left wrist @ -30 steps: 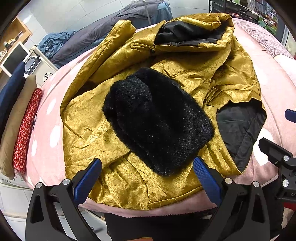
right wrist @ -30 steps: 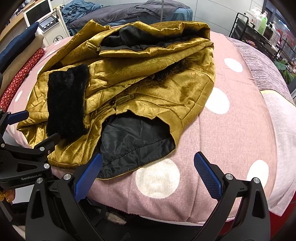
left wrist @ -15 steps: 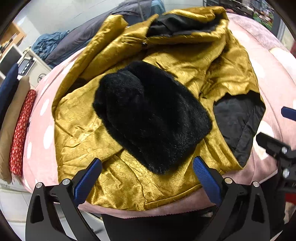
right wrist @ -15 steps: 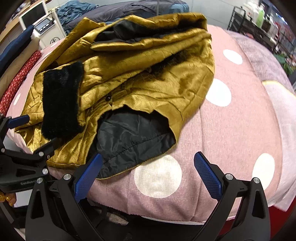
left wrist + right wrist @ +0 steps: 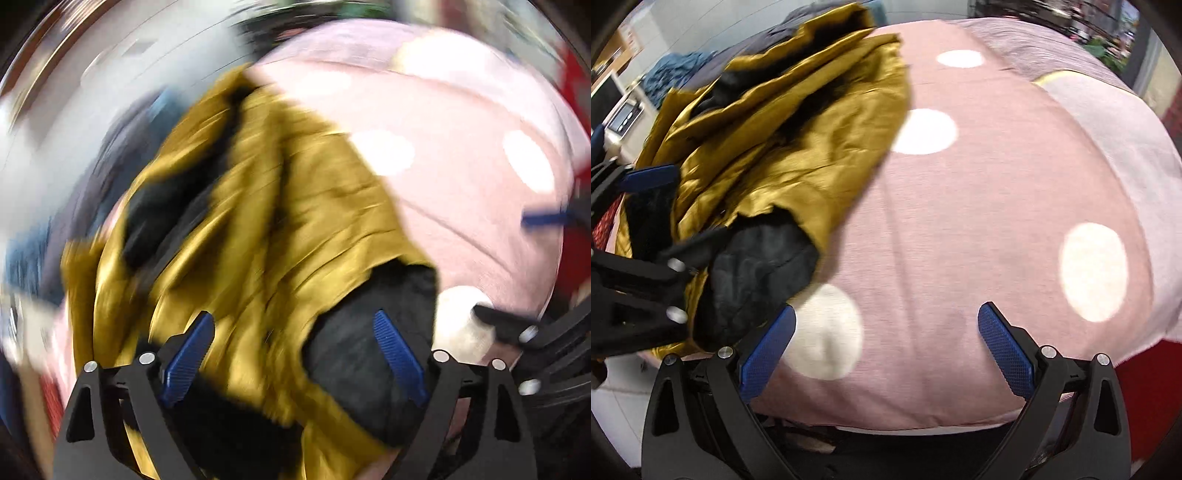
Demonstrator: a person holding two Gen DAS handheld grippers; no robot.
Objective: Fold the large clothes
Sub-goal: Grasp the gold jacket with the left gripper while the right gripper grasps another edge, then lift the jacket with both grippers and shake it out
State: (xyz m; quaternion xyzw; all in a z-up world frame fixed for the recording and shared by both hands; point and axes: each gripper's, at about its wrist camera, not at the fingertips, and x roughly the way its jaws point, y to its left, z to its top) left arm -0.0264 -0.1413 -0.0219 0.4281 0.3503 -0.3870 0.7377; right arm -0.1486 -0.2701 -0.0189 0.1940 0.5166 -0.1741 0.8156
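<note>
A gold satin jacket with black lining lies crumpled on a pink bed cover with white dots. The left wrist view is heavily blurred. My left gripper is open, low over the jacket's near edge, with gold cloth and black lining between its blue pads. My right gripper is open and empty over the bare pink cover, to the right of the jacket. The left gripper shows at the left edge of the right wrist view, at the black lining.
A dark and blue pile of other clothes lies behind the jacket. A white device with a screen stands at the far left. A red surface shows below the bed's right edge.
Both grippers have swung to the right. The left gripper has dropped close onto the jacket's near edge; its view is now blurred. The right wrist view now shows mostly bare cover.
</note>
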